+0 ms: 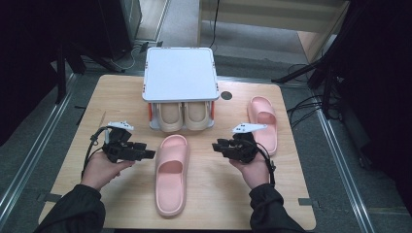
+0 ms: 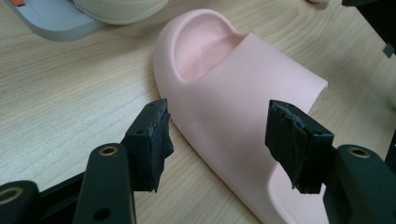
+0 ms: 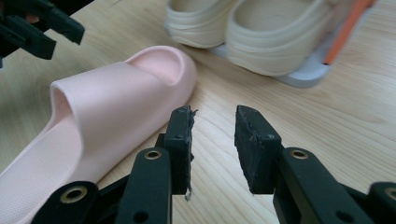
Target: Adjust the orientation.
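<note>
Left gripper [image 1: 145, 154], jaws apart, empty, just left of pink foam slide sandal [image 1: 171, 174] lying mid-table before white two-tier shoe rack [image 1: 180, 74]. Right gripper [image 1: 219, 145], jaws apart, empty, just right of sandal. Risk: one-sided pinch on soft strap could slip, twisting sandal away.

text: none readable | labels: none | brands: none | numbers: none | signs: none

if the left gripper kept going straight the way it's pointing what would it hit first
Probably the near pink slipper: the left gripper has open jaws aimed across its strap, with nothing between. How far off it sits is hard to judge.
</note>
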The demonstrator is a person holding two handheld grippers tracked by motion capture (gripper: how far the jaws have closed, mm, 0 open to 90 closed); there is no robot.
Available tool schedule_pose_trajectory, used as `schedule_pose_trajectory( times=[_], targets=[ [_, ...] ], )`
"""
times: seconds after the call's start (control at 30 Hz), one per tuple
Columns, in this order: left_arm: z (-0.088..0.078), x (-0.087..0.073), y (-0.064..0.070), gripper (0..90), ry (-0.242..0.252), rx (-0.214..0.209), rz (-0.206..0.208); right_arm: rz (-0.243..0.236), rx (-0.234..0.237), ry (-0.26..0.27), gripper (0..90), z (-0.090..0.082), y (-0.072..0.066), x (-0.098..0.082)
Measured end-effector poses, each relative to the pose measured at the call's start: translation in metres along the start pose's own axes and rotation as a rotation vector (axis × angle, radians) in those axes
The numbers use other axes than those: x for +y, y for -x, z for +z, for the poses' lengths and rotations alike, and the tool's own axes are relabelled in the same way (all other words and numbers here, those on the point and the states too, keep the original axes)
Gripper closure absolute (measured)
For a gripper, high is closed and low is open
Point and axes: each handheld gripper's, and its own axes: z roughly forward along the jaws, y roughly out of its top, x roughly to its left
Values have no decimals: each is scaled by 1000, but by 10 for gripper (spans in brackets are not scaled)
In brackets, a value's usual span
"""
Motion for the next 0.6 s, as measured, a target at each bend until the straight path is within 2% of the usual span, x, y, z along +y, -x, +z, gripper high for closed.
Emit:
schedule_pose_trajectory(
  times=[0.17, 0.3, 0.5, 0.6],
  targets=[
    [-2, 2, -3, 391, 5, 7, -1, 30, -30, 21, 670, -18, 13, -2],
    [-3, 4, -5, 391, 12, 2, 2, 34, -53, 32, 670, -33, 21, -4],
    [-4, 6, -5, 392, 14, 15, 15, 99, -105, 55, 662, -52, 45, -12],
    [-4, 6, -5, 391, 15, 10, 20, 113, -124, 74, 662, -59, 52, -14]
  ],
)
